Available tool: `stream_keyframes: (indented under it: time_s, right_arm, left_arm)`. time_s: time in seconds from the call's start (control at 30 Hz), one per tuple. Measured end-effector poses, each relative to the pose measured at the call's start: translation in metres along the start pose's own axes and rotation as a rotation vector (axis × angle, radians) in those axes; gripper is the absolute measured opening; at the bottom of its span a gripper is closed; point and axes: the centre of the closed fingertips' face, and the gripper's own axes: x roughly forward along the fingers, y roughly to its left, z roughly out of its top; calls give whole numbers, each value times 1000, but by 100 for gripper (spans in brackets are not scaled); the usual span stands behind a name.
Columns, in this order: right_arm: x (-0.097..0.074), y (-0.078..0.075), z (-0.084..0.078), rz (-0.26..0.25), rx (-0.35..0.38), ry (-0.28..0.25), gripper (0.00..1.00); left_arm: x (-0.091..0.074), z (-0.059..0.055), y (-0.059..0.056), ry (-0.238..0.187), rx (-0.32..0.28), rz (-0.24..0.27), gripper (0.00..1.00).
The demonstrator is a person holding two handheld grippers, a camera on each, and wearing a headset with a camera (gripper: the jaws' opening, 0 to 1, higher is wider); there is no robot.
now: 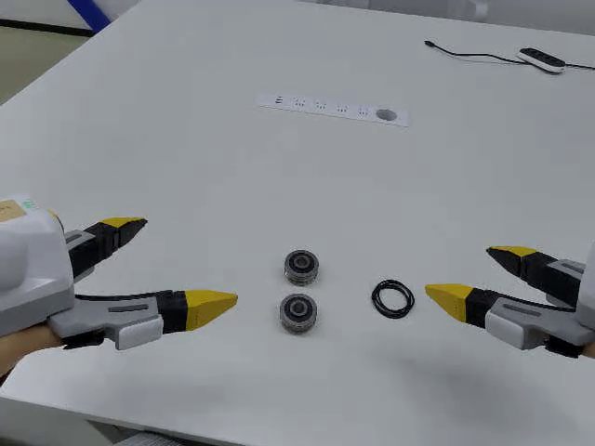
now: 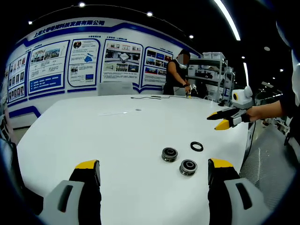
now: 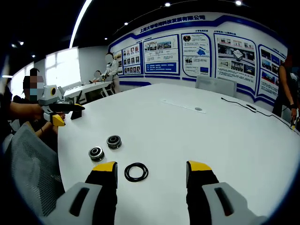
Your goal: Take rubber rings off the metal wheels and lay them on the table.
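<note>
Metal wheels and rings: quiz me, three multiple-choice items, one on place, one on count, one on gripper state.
1. The loose rubber rings lie: A. on a wheel; B. on the table; C. in a gripper.
2. Metal wheels on the table: A. one; B. two; C. four.
3. The right gripper is: A. open, empty; B. shut on a ring; C. shut on a wheel.
B, they lie flat beside the wheels; B, two sit close together; A, its jaws stand apart around nothing.

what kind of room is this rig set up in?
Probably a meeting or exhibition room rather than a workshop: a big white table with a socket strip on it, poster boards along the wall, storage shelves behind.
</note>
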Motion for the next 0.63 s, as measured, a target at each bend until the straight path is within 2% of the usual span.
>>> stream_keyframes:
  time_s: [0.33,0.63]
  right_arm:
    - [-3,-6,-8,-14,19,12,60]
    - [-7,-9,-10,-32,47,6,60]
  left_arm:
    - [4,4,-5,-5,4,-17,97]
    - [7,5,-10,3,10,-40,97]
